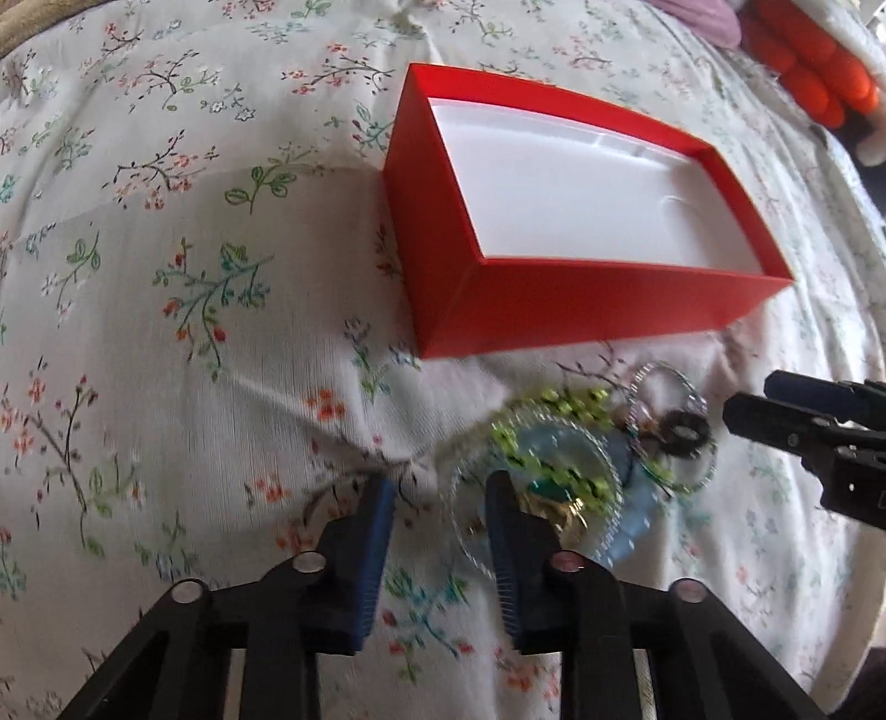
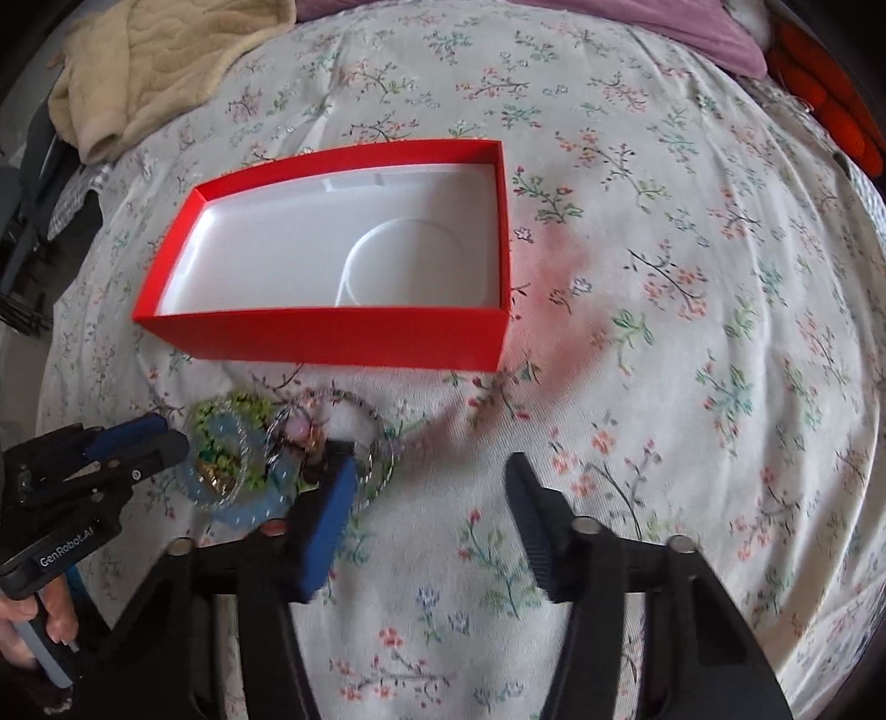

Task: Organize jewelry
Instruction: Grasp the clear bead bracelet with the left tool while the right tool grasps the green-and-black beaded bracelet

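Observation:
A red box (image 1: 554, 299) with a white empty inside lies open on the flowered bedsheet; it also shows in the right wrist view (image 2: 343, 338). A pile of jewelry (image 1: 576, 459) lies in front of it: green beaded, light blue and silver bangles, a gold piece, a black ring. It shows in the right wrist view (image 2: 260, 459) too. My left gripper (image 1: 440, 493) is open, its right finger at the pile's left edge. My right gripper (image 2: 432, 476) is open and empty, its left finger over the pile's right side. Each gripper shows in the other's view (image 1: 775, 412) (image 2: 160, 437).
The flowered bedsheet (image 2: 664, 332) covers the bed. A beige blanket (image 2: 166, 61) lies at the far left. A purple cloth (image 2: 709, 27) and an orange plush thing (image 2: 830, 105) lie at the far right. The bed's left edge (image 2: 33, 310) drops off by dark objects.

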`<move>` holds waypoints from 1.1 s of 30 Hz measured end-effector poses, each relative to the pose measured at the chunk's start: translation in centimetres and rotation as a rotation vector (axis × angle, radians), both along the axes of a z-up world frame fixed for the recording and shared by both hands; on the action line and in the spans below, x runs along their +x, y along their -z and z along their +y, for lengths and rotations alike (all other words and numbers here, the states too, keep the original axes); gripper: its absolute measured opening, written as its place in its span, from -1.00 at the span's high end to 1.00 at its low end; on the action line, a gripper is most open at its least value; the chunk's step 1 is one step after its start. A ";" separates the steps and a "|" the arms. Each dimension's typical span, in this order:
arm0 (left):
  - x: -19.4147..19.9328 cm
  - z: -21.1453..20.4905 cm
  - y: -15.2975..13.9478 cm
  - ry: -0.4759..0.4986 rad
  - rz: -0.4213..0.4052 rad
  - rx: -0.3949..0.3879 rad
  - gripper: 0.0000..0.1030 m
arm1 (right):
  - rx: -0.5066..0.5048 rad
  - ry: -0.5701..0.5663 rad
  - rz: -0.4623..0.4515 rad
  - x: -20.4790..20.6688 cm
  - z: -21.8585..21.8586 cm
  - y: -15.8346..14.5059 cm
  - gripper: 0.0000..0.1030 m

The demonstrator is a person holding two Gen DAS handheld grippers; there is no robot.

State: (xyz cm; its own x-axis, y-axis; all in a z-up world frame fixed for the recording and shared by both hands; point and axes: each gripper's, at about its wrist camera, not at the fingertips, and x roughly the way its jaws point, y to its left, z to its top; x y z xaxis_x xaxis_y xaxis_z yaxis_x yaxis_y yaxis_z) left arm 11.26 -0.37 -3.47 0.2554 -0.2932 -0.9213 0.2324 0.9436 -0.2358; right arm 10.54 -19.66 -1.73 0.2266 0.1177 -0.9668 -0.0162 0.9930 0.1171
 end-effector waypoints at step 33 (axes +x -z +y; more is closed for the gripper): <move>-0.7 -1.0 -1.6 0.029 -0.090 0.059 1.00 | 0.098 -0.045 -0.046 1.9 2.7 -0.7 0.95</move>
State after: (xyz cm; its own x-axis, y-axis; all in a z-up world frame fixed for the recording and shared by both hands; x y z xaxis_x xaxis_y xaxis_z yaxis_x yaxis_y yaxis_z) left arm 10.52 -1.35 -1.90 0.3303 -0.2478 -0.9107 0.2778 0.9477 -0.1571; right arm 12.45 -17.00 -1.06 0.2631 0.2218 -0.9389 -0.0680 0.9750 0.2113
